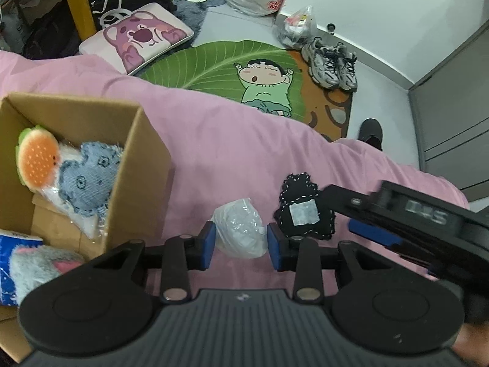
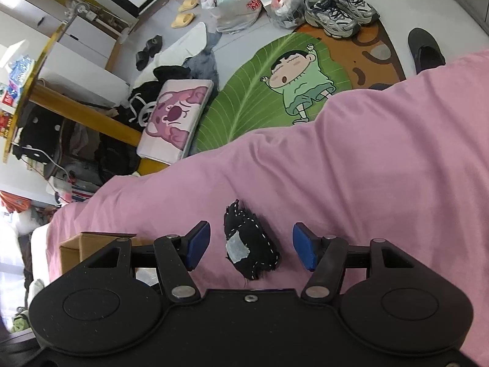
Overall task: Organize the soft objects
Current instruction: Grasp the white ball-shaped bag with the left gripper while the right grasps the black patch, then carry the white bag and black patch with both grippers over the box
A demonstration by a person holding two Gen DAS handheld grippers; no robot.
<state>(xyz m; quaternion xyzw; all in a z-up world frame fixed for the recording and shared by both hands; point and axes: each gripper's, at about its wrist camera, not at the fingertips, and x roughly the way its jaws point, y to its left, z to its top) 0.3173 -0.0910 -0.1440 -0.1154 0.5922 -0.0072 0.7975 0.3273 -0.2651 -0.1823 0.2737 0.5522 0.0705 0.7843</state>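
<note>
My right gripper point(image 2: 251, 249) hangs with jaws spread either side of a black stitched plush point(image 2: 250, 244) on the pink bedspread point(image 2: 366, 168); a cardboard box point(image 2: 91, 244) sits left of the plush.
</note>
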